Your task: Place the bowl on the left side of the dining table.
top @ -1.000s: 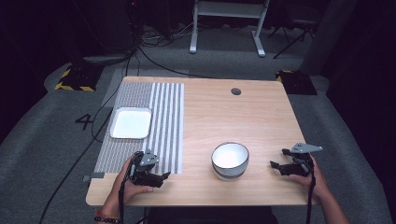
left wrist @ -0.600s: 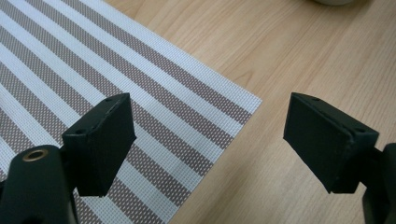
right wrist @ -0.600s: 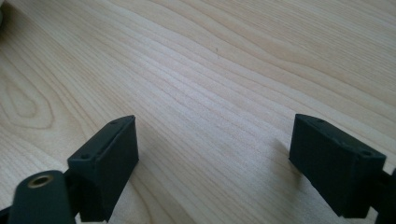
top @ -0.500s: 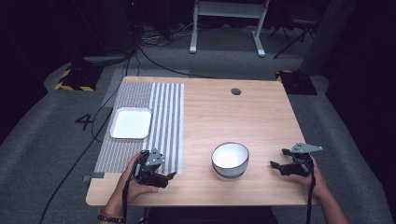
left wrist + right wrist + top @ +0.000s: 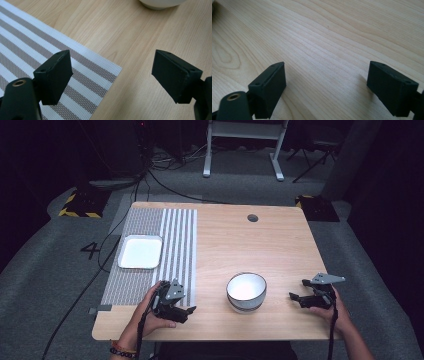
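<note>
Near the front edge of the counter (image 5: 280, 245), the left tool (image 5: 189, 310) sits low in a hand (image 5: 150, 312), its jaws spread wide and holding nothing. Under those jaws, in the left gripper view, lies the near corner of the striped mat (image 5: 50, 50); one jaw hangs over the stripes, the other over bare wood. Ahead of this tool, toward its right jaw, stands the white bowl (image 5: 246, 291), well apart from it, with the foot of the bowl (image 5: 160, 3) showing at the top of that same view. Beyond the left tool, farther back on the mat, rests the white tray (image 5: 141, 251).

On the other side of the bowl, the right tool (image 5: 295, 297) is released too, jaws wide apart over bare wood (image 5: 324, 50), gripping nothing. It points toward the bowl, which stands near but clear of its tips, between the two tools.
</note>
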